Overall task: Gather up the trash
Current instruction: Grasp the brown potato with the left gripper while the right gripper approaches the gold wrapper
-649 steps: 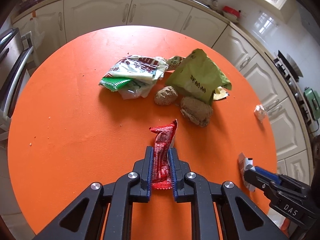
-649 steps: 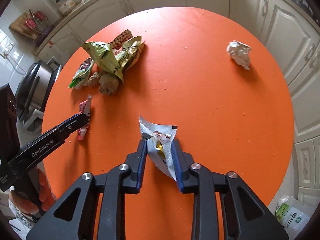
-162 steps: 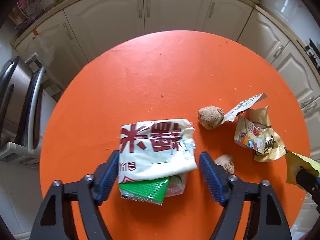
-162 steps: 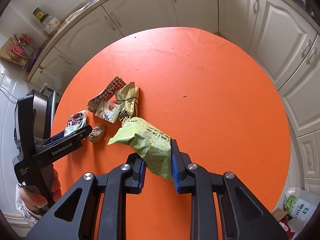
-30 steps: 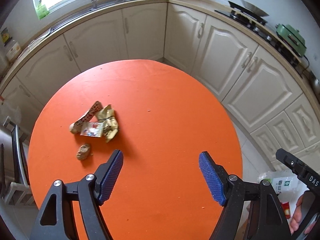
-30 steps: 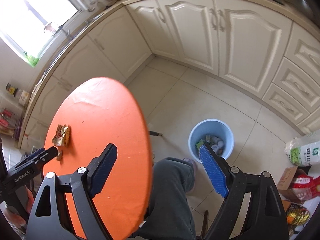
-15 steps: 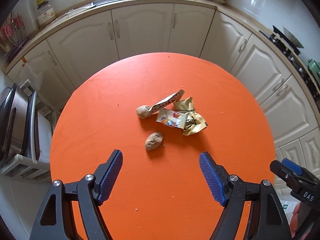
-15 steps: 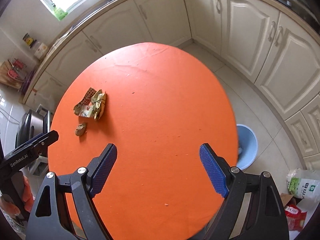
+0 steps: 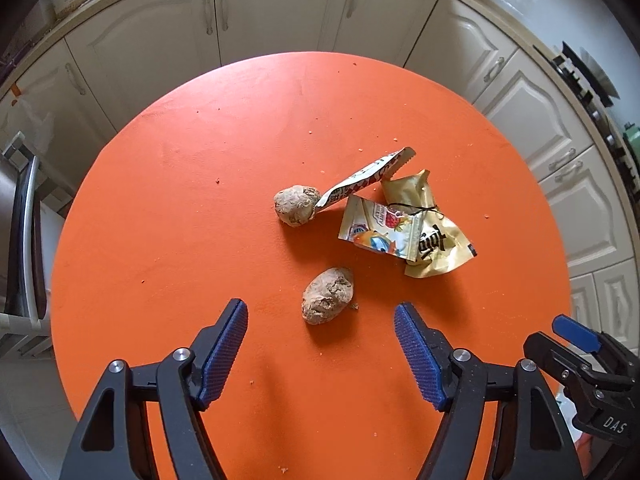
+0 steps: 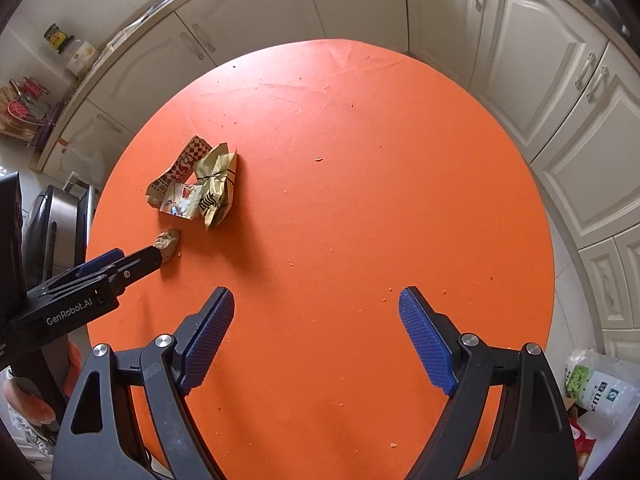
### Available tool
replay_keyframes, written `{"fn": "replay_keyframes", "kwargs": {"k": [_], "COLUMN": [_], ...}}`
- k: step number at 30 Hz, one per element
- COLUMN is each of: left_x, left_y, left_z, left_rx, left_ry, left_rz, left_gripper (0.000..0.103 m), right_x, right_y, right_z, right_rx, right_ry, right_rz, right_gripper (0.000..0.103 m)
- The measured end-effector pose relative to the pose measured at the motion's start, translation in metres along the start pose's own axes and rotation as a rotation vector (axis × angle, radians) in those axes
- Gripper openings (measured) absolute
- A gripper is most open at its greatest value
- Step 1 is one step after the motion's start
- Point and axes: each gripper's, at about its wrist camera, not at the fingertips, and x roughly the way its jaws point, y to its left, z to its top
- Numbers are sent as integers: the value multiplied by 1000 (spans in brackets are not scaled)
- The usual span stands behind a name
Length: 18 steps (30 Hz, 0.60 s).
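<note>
Two grippers over a round orange table (image 9: 208,184), both pitched steeply down. Left gripper (image 9: 320,344): blue-padded jaws spread, just been closing a little, nothing pinched; nearest brown lump (image 9: 328,300) just beyond the pad tips, at 12 o'clock from the gap, not touched by either pad. Second brown lump (image 9: 294,210) farther up the table at 12 o'clock, its right side against the end of a red-and-white checked wrapper strip (image 9: 366,178). Gold wrapper (image 9: 432,232) and small cartoon-printed sachet (image 9: 378,228) at about 1 o'clock from the near lump, overlapping each other, clear of the jaws. Crumbs (image 9: 310,133) scattered over the orange top. Right gripper (image 10: 316,324): jaws spread wide, empty, bare orange surface between the pads; seen from the left wrist at 4 o'clock, off the table's edge. From the right wrist: left gripper's fingertip reaching in at 9 o'clock, its tip right beside the near lump, contact not clear; wrapper cluster at 10 o'clock. Cream cabinet doors (image 9: 272,12) curving round the far side; chrome appliance (image 10: 56,220) at 9 o'clock; white printed bag (image 10: 600,388) on the floor at 4 o'clock.
</note>
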Motion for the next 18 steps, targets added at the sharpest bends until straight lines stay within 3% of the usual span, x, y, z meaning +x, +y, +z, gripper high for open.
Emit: {"fn": "replay_keyframes", "kwargs": {"k": [3, 5, 7, 13, 18], "left_x": [14, 14, 17, 20, 9], "left_y": [1, 2, 2, 5, 27], "left_z": [4, 6, 9, 9, 3], "left_rx": [14, 29, 42, 63, 9], "left_ry": [38, 23, 28, 23, -2], "left_rz": [-13, -11, -10, -19, -21], "left_gripper": [46, 43, 26, 24, 24], "right_x": [6, 9, 10, 8, 2], "right_y": [-2, -4, -5, 2, 24], "right_z": [3, 6, 8, 10, 15], "right_rx": [4, 6, 4, -21, -93], "right_ry": [11, 14, 16, 15, 1], "right_rz": [-16, -33, -44, -30, -21], "right_gripper": [86, 86, 86, 86, 86]}}
